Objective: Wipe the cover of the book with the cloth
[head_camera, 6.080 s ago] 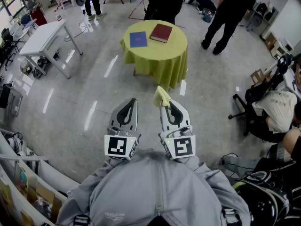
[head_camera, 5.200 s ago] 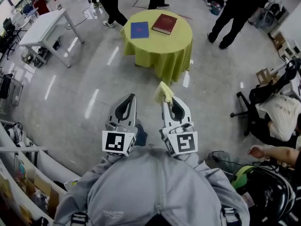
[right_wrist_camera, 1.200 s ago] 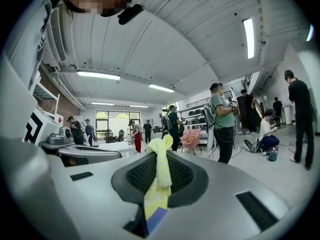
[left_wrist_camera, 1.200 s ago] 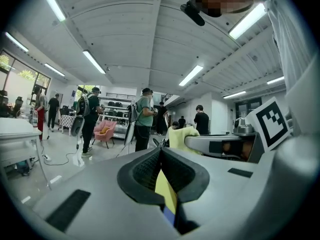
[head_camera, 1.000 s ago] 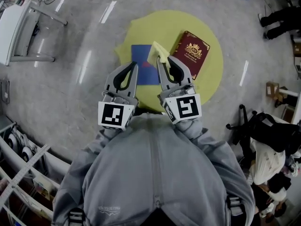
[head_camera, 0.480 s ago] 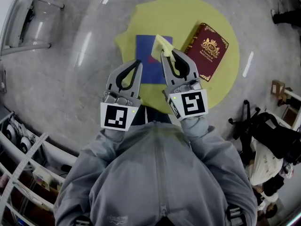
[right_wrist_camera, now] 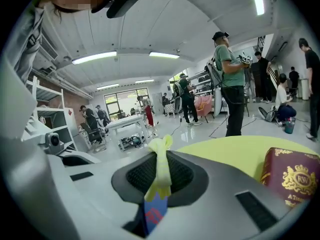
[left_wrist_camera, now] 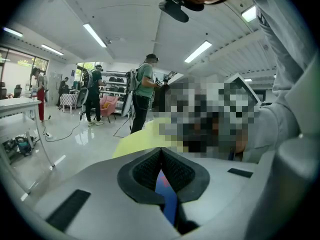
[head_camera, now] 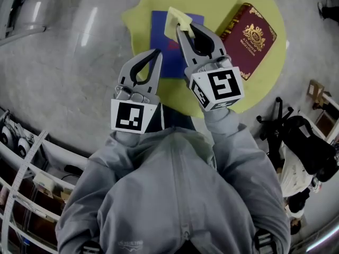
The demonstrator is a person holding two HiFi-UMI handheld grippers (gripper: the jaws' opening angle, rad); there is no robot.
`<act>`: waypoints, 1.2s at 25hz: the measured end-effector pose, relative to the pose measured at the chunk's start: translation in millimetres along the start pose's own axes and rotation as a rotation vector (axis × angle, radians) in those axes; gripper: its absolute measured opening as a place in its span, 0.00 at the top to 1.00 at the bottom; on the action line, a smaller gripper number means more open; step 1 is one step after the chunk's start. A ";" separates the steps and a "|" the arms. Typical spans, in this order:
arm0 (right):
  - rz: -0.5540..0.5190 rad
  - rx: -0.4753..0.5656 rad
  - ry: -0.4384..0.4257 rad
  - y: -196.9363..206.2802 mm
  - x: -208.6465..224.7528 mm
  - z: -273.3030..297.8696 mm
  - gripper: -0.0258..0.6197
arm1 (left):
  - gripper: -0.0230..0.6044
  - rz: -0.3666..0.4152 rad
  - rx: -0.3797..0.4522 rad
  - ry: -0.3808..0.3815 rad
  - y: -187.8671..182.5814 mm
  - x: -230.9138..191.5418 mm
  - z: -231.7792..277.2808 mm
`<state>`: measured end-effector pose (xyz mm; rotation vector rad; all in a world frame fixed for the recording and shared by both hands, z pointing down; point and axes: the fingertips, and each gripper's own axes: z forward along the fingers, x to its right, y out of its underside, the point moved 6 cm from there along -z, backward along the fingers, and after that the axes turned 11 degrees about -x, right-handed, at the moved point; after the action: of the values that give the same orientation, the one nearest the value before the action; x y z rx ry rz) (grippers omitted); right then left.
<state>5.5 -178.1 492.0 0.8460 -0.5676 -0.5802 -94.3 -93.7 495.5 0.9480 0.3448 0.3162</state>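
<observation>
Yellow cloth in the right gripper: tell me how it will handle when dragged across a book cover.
Probably floppy: the yellow cloth pinched in the right gripper bunches and folds past the jaws. Likely light, since that narrow pinch carries it. Pushed, it may crumple rather than stay flat.

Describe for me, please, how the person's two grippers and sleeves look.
Both the left gripper and the right gripper are light grey and taper to a point, with black ribbed pads lining a teardrop opening between the jaws. Each carries a white cube with black square markers at its rear. The person wears a grey zipped jacket with long sleeves.
</observation>
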 end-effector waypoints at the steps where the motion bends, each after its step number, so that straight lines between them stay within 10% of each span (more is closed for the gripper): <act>1: 0.003 -0.013 -0.010 1.6 0.0 5.4 0.87 | 0.94 -0.003 -0.008 0.000 4.5 -1.2 2.5; 11: 0.036 -0.177 -0.114 11.5 -6.6 50.9 0.87 | 0.94 -0.026 -0.096 -0.016 39.3 -11.9 8.5; 30: -0.136 -0.412 0.078 32.2 -9.3 96.6 0.87 | 0.94 -0.018 -0.315 0.031 87.4 -6.1 5.3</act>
<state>-57.4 -204.8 567.9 0.5152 -0.3043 -0.7537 -107.3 -52.4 571.8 0.6310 0.3210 0.3573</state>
